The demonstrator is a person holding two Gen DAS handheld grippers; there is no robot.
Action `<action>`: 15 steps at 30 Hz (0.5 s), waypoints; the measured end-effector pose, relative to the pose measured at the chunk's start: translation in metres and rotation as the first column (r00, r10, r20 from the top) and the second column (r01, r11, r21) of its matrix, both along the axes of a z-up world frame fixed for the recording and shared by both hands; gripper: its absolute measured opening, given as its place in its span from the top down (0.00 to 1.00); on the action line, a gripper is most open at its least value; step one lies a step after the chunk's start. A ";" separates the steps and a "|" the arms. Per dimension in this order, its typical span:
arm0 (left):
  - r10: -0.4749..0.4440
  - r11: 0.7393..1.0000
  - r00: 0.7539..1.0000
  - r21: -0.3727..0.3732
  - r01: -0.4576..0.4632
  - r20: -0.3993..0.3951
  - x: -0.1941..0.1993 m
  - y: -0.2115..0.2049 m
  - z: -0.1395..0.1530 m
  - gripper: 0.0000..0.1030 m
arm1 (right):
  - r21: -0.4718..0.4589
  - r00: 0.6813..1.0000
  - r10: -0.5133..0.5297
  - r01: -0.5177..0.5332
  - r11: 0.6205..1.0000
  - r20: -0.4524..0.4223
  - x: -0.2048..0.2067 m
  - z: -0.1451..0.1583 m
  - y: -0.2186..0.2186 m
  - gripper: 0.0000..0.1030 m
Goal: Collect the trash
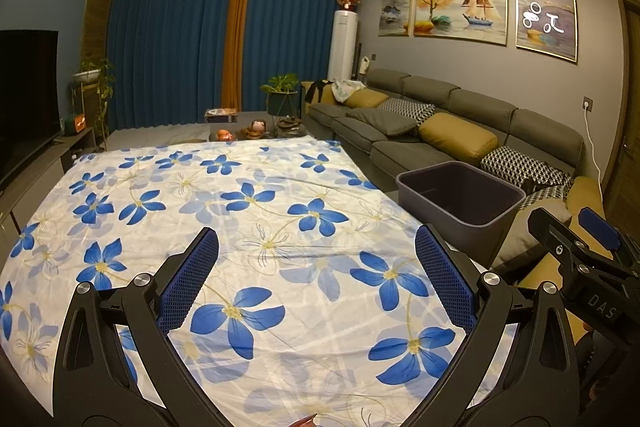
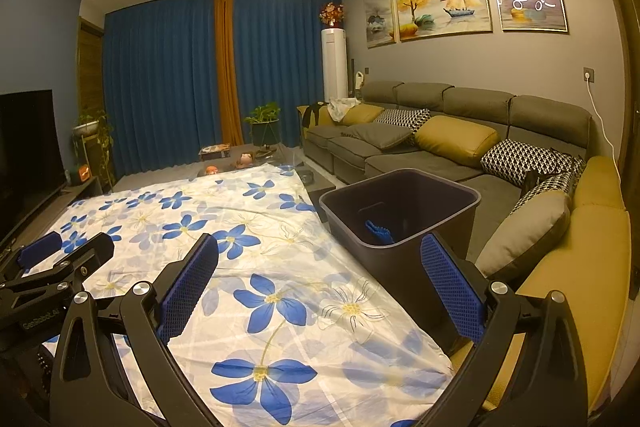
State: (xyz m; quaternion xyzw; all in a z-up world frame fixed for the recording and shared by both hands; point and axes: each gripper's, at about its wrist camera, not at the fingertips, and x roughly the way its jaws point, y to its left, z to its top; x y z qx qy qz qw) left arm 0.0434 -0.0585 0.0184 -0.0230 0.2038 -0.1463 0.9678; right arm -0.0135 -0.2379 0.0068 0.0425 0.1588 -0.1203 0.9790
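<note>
A: So, your bin [image 2: 400, 223] stands off the right edge of the flowered cloth [image 2: 256, 267], between it and the sofa [image 2: 440, 131]. From your right wrist camera you look down into it: a crumpled blue thing [image 2: 379, 233] lies on the bottom near the front wall. What else is inside I cannot tell, since the near wall hides part of the floor.

B: And from the left side?

A: From your left wrist camera the bin [image 1: 460, 199] shows only its rim and dark inner walls; the contents stay hidden there.

B: What about your grippers?

A: Your right gripper [image 2: 320, 281] hangs over the cloth's near right corner with its jaws spread wide and nothing between the blue pads [image 2: 188, 287]; the bin's front wall sits just behind its right finger. Your left gripper [image 1: 318, 277] is likewise spread apart and empty, above the cloth's near half.

B: Anything on the cloth itself?

A: A small reddish scrap [image 1: 304, 421] peeks in at the bottom edge of the left view, too cropped to name.
</note>
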 end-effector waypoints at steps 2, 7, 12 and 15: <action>0.000 1.000 1.000 0.000 0.000 -0.001 0.000 0.000 0.000 0.06 | -0.001 1.000 0.000 0.000 1.000 -0.001 0.000 0.000 0.000 0.05; 0.000 1.000 1.000 0.002 0.000 -0.001 0.000 -0.001 0.000 0.06 | 0.000 1.000 -0.001 0.001 1.000 -0.001 0.000 0.000 0.000 0.05; -0.003 1.000 1.000 0.001 0.003 -0.003 0.000 -0.002 -0.001 0.06 | 0.003 1.000 -0.001 0.001 1.000 -0.005 0.000 -0.001 0.000 0.05; -0.005 1.000 1.000 0.001 0.005 -0.004 0.000 -0.002 -0.002 0.06 | 0.001 1.000 -0.003 0.003 1.000 -0.004 0.000 -0.001 0.002 0.05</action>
